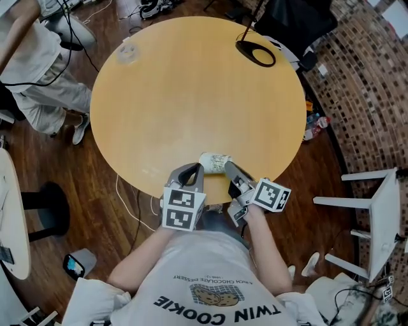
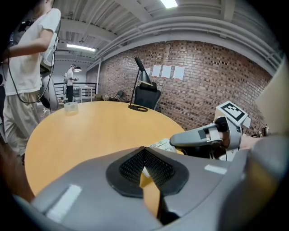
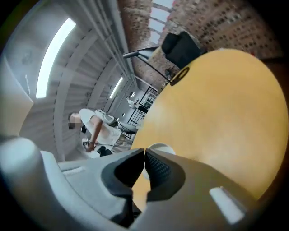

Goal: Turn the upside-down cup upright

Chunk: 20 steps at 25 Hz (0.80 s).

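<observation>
Where the round wooden tabletop (image 1: 191,108) curves toward you at its near edge, your two grippers sit side by side with the cup (image 1: 215,162) between them.

Left gripper (image 2: 144,150): fingers closed tip to tip with nothing in them. Tabletop shows through the gap behind the tips. The gripper is just left of the cup; whether it touches the cup cannot be told.

Right gripper (image 3: 144,150): tilted on its side, fingers closed on the cup's right-hand end. The cup's pale round form shows just past the tips.

Cup: white paper with a printed pattern, lying on its side with its axis along the near edge, neither mouth-up nor mouth-down. Whether it rests on the tabletop or hangs just above it cannot be told.

Far left edge: a small clear container (image 1: 127,52).

Far right edge: a black ring-shaped base (image 1: 256,55) with a thin stem rising from it.

Beyond the tabletop: a black chair (image 1: 296,19) behind the far right edge, a brick wall (image 2: 203,85) past it, and a person in a white shirt (image 1: 29,57) standing off the left edge on the wood floor (image 1: 83,191).
</observation>
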### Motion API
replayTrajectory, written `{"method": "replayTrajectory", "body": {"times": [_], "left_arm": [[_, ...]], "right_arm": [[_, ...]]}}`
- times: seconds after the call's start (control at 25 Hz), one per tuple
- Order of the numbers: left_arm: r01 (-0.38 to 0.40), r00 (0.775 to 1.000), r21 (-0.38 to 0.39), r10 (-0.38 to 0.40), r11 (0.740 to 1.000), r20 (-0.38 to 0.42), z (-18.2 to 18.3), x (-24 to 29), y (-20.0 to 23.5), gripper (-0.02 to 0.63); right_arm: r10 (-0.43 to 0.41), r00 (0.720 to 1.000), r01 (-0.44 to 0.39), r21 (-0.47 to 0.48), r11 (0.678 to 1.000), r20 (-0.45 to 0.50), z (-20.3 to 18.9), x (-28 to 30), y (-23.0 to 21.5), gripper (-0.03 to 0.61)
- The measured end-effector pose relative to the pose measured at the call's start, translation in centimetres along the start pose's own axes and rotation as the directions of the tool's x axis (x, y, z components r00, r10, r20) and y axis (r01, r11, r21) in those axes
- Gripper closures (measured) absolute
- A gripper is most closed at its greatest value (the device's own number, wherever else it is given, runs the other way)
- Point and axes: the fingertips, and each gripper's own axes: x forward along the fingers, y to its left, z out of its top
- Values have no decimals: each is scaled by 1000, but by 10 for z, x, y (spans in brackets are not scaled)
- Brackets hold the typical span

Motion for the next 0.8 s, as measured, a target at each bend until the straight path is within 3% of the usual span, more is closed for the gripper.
{"method": "replayTrajectory", "body": {"times": [0.12,0.28,0.48,0.6,0.8], "left_arm": [[3,1000,4,-3,1000,-8,1,2,-2,612],[3,1000,6,-3,1000,-10,-5,8,-5,612],[2,1000,10,-2,1000,-10,-3,14,-3,612],[-2,1000,10,2,1000,-6,1,16,-5,612],[-10,1000,11,10,1000,-10,-3,14,0,612]], "right_arm": [[-58,998,56,209,976,-1,-8,-11,-25,571],[-31,1000,30,261,965,1,-12,-12,-45,569],[-48,999,51,239,970,-16,-14,-11,-57,568],[-35,999,40,153,987,-34,-13,-8,-55,568],[-84,994,87,41,995,-64,-20,-5,-58,566]]}}
